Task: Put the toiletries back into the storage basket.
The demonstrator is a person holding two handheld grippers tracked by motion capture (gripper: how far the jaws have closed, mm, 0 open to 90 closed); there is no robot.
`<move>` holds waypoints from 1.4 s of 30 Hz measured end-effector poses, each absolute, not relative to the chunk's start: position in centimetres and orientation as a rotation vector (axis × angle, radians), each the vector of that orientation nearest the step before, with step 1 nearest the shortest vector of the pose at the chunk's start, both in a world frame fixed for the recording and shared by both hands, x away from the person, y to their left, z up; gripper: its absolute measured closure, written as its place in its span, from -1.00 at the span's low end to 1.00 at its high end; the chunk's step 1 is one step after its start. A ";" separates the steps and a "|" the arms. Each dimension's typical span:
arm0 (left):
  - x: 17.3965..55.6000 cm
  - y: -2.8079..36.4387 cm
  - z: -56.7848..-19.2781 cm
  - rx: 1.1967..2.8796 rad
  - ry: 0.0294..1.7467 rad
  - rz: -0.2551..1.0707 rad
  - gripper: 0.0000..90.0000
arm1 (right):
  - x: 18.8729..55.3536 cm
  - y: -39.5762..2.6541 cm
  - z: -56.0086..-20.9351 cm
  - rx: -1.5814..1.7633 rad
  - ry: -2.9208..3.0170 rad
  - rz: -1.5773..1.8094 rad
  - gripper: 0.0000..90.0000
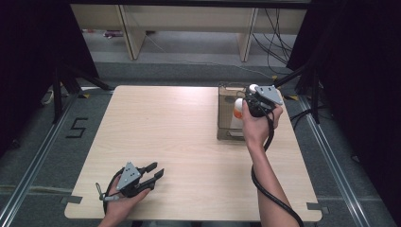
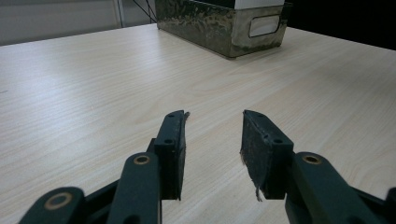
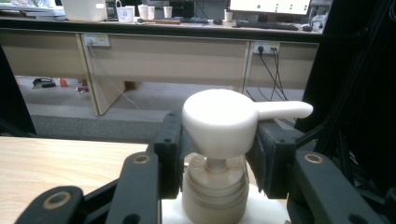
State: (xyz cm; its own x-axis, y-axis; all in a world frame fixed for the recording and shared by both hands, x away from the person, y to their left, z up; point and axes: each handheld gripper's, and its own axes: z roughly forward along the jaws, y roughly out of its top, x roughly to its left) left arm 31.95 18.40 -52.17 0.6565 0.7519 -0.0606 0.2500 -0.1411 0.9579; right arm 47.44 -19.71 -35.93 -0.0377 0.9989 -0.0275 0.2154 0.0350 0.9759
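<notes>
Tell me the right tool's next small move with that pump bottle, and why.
Probably lift straight up: the right tool is shut on the pump bottle at its neck, and the bottle stands in the clear bin, so rising should clear the walls.

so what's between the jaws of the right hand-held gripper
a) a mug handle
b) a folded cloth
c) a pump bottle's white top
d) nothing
c: in the right gripper view the right hand-held gripper has its jaws on either side of the pump bottle, at the neck under the white pump head, above the bin.
</notes>
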 end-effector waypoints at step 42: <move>31.9 18.4 -52.2 1.709 0.819 0.537 0.31 | 40.2 -22.2 -39.7 1.299 1.627 1.167 -0.23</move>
State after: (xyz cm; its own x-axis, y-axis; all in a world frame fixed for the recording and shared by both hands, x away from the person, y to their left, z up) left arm 31.92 18.35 -52.16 0.6570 0.7519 -0.0544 0.2495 -0.1488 0.9569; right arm 40.22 -22.21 -39.75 -0.2164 0.9763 -0.0071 0.3058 0.0747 0.9492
